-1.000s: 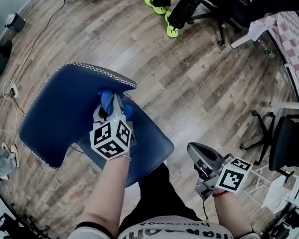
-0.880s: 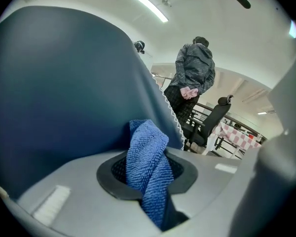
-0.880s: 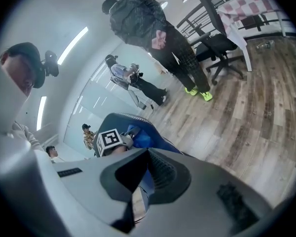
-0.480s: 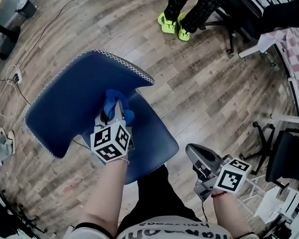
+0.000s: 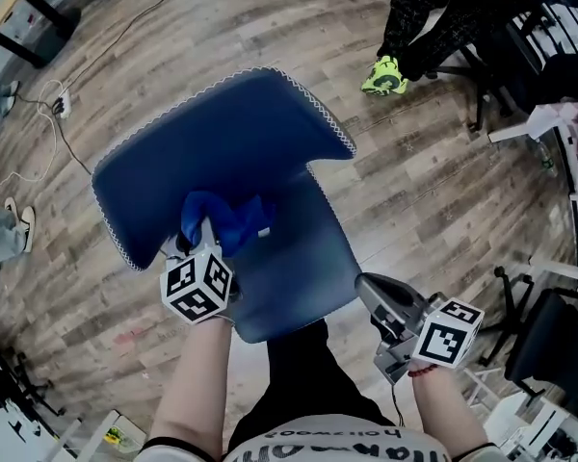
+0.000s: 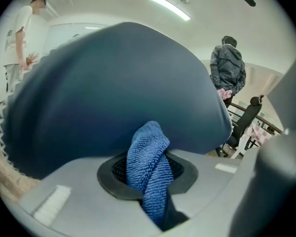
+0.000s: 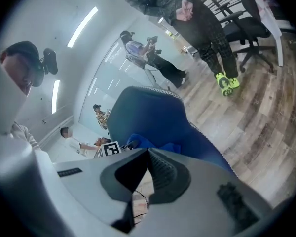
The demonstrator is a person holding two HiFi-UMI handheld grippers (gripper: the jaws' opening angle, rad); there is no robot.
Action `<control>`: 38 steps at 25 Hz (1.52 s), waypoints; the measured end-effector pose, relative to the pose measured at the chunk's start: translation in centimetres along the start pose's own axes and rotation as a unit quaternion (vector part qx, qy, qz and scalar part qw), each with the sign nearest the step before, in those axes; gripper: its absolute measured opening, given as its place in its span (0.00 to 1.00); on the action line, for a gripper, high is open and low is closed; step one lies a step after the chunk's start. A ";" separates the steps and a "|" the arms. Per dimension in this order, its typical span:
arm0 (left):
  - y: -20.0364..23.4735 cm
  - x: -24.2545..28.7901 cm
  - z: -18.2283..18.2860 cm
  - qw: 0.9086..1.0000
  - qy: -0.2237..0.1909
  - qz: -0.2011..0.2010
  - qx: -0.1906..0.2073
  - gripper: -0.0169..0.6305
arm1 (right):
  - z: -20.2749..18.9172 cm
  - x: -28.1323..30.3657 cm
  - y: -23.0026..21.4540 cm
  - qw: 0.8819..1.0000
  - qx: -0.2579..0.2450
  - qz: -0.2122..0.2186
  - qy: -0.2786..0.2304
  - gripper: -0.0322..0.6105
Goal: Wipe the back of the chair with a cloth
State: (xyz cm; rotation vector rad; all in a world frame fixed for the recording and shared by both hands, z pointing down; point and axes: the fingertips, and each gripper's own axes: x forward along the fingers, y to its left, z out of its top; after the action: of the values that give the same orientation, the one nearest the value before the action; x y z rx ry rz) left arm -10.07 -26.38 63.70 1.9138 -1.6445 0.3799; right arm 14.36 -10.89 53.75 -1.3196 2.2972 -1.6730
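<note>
Since the frame a second ago, the left hand-held gripper [image 5: 197, 246] has slid from the middle of the chair [image 5: 222, 133] toward the backrest's 7 o'clock corner. The chair now sits higher and further right in the head view, and more of the cloth [image 5: 226, 221] shows, spread toward 3 o'clock of the jaws. Right hand-held gripper [image 5: 378, 306] unchanged at 5 o'clock of the head view, off the chair, over the wooden floor [image 5: 443, 210]; jaw tips together, nothing between. Left hand-held gripper [image 6: 148, 181] is clamped on the cloth [image 6: 147, 164], a blue ribbed-knit fold bunched and twisted, its top pressed against the chair's [image 6: 113, 93] dark blue padded back. White zigzag stitching runs along the backrest edge.
</note>
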 end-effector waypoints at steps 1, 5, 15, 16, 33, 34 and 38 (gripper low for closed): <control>1.2 -0.7 0.0 1.000 -0.001 0.011 -0.003 0.14 | -0.3 0.5 0.4 1.000 -0.001 0.005 0.005 0.07; 5.4 -2.8 0.1 0.999 0.004 0.044 0.001 0.14 | -1.3 2.8 2.3 0.999 -0.001 0.029 0.022 0.07; 6.9 -1.8 -1.2 0.997 0.044 0.054 0.015 0.14 | -1.8 3.8 3.5 0.999 0.003 0.028 0.022 0.07; 6.2 -1.3 -1.1 0.998 0.044 0.047 0.019 0.14 | -1.7 3.5 3.2 1.000 0.005 0.024 0.018 0.07; -13.3 6.3 -1.4 0.981 0.071 -0.123 0.130 0.14 | 0.4 -5.7 -3.8 0.989 0.094 -0.048 -0.104 0.07; -14.3 6.6 -1.6 0.980 0.074 -0.130 0.134 0.14 | 0.4 -6.2 -4.1 0.988 0.099 -0.051 -0.111 0.07; -17.6 7.4 -2.2 0.974 0.083 -0.156 0.142 0.14 | 0.5 -7.8 -5.2 0.983 0.113 -0.062 -0.129 0.07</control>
State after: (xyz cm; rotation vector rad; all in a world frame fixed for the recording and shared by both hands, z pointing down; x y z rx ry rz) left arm 8.82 -29.82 65.33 2.2390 -1.2068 0.6524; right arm 22.80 -6.81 54.15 -1.5494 1.8599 -1.6254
